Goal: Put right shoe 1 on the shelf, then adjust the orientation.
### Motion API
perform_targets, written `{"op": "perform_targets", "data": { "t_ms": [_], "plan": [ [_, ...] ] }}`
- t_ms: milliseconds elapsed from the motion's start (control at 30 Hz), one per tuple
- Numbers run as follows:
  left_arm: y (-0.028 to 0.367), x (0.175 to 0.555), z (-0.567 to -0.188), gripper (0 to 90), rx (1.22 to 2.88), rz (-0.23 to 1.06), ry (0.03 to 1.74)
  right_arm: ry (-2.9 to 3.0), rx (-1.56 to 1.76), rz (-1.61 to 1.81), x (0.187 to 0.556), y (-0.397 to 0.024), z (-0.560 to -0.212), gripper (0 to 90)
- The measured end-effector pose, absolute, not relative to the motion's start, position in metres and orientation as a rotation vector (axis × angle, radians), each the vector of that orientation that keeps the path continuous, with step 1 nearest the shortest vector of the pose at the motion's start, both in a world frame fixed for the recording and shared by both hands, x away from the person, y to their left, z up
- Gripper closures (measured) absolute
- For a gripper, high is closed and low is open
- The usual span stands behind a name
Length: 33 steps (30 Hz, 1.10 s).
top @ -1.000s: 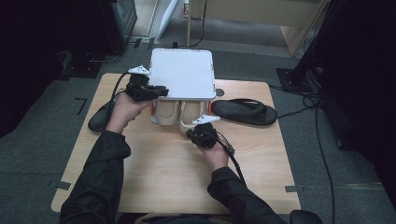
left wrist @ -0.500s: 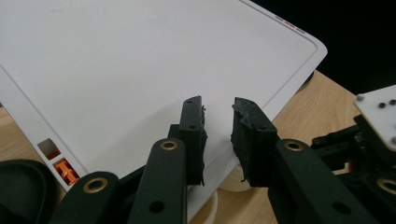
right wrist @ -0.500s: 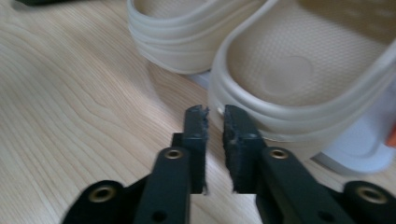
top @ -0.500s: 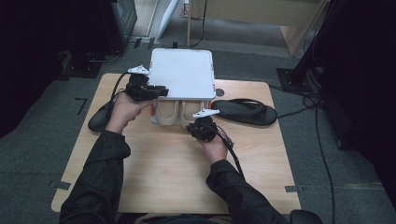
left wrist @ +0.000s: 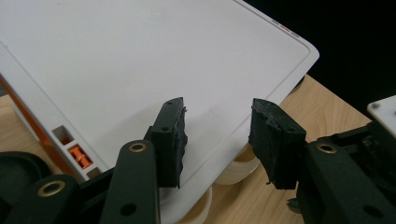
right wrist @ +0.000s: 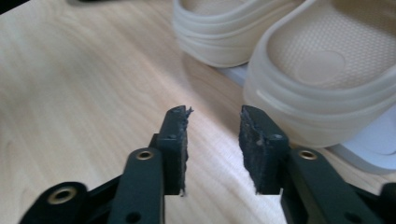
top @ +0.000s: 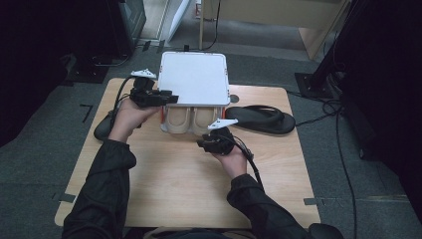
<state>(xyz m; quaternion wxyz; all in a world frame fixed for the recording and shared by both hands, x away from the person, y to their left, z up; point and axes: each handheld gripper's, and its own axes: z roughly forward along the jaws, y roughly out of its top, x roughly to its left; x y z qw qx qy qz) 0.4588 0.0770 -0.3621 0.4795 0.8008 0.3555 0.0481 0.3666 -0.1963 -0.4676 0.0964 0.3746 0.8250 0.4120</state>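
Both tools, left (top: 166,98) and right (top: 201,143), have just been opened empty beside the shoebox (top: 194,79); the cream slippers (top: 191,119) are to be pushed in next.

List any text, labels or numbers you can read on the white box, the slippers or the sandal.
No readable text anywhere.
White box lid: small dashes near its far rim, too small to read.
Beige slippers: a plain oval patch, no lettering.
Black sandal: no marking legible.
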Motion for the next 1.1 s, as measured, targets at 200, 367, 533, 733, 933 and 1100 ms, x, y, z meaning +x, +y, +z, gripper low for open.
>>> {"op": "perform_targets", "data": {
  "t_ms": [200,367,533,733,933,1100],
  "plan": [
    [0.083,0.449,-0.355,52.7,1.961,0.136,0.857,2.460,1.113,1.288,0.356,-0.208,-0.463,59.1],
    [0.090,0.440,-0.351,51.4,1.964,0.157,0.861,2.458,1.091,1.311,0.351,-0.218,-0.460,59.1],
    [0.104,0.432,-0.349,51.0,1.946,0.172,0.887,2.461,1.054,1.320,0.345,-0.227,-0.454,58.6],
    [0.124,0.423,-0.352,51.0,1.926,0.197,0.934,2.450,1.032,1.334,0.341,-0.244,-0.447,57.9],
    [0.137,0.417,-0.357,52.4,1.912,0.206,0.960,2.424,1.043,1.348,0.339,-0.256,-0.447,58.0],
    [0.148,0.412,-0.362,53.5,1.900,0.223,0.972,2.435,1.023,1.332,0.337,-0.262,-0.447,58.8]
  ]
}}
